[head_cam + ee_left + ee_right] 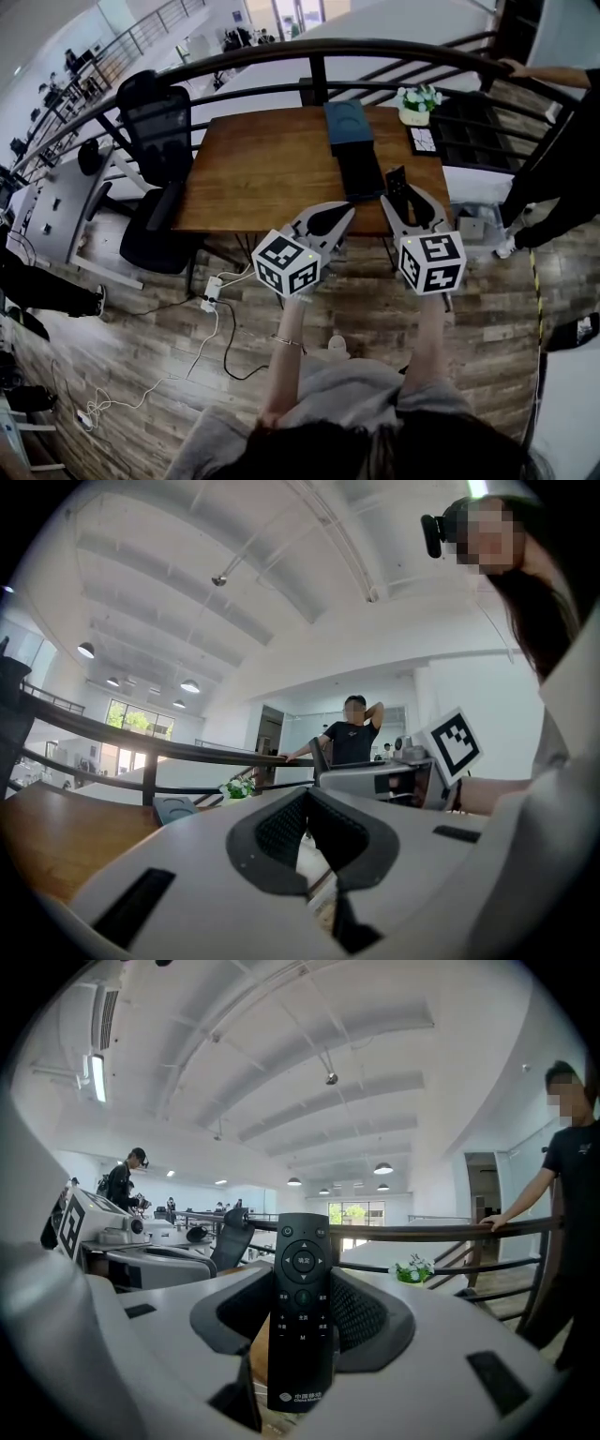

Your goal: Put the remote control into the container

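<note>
Remote control [302, 1269] stands upright, clamped at its lower half between the pads of the right gripper [302, 1290], buttons facing the camera. The left gripper [347, 213] has its jaws together with nothing between them and hangs just left of the right one, at the near edge of the wooden table [253, 173].

Just beyond the two grippers lies a dark, shallow box [361, 172], which I take for the container. A blue-grey box or lid [346, 123] sits behind it, and a small potted plant [417, 103] stands at the far right corner.

The pick-up looks done and the carry is in hand. Next, the right gripper should travel forward and left over the dark box, lower the remote inside, then release.
</note>
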The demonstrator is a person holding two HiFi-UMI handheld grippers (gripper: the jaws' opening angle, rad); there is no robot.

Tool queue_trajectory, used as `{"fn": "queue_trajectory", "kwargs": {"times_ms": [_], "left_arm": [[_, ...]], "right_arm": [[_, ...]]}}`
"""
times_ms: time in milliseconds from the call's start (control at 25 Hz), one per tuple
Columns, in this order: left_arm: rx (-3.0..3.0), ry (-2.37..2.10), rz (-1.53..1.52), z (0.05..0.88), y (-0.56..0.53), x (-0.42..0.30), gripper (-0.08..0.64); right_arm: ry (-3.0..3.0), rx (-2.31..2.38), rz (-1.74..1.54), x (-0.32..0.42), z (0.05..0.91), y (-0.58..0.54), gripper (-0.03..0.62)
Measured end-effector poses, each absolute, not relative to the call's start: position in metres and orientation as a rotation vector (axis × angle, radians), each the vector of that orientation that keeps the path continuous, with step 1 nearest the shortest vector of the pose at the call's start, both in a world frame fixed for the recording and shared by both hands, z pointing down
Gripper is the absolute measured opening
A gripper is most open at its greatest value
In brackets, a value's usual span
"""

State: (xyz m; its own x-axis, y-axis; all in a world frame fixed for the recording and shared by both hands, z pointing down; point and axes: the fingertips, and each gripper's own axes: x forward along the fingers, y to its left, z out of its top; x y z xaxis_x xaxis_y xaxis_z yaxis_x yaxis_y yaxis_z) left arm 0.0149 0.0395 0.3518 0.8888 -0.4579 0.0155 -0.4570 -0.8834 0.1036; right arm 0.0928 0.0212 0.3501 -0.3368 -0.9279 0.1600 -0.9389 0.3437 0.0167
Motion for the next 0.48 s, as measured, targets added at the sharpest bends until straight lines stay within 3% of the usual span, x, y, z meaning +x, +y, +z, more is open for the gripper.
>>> {"fn": "queue_trajectory", "kwargs": {"times_ms": [480], "left_arm": [[2.927,-0.681,-0.009,0.363,0.033,-0.002,0.003]], "right_arm": [[-2.41,1.76,0.172,0.083,0.364,0.018,0.199]]}}
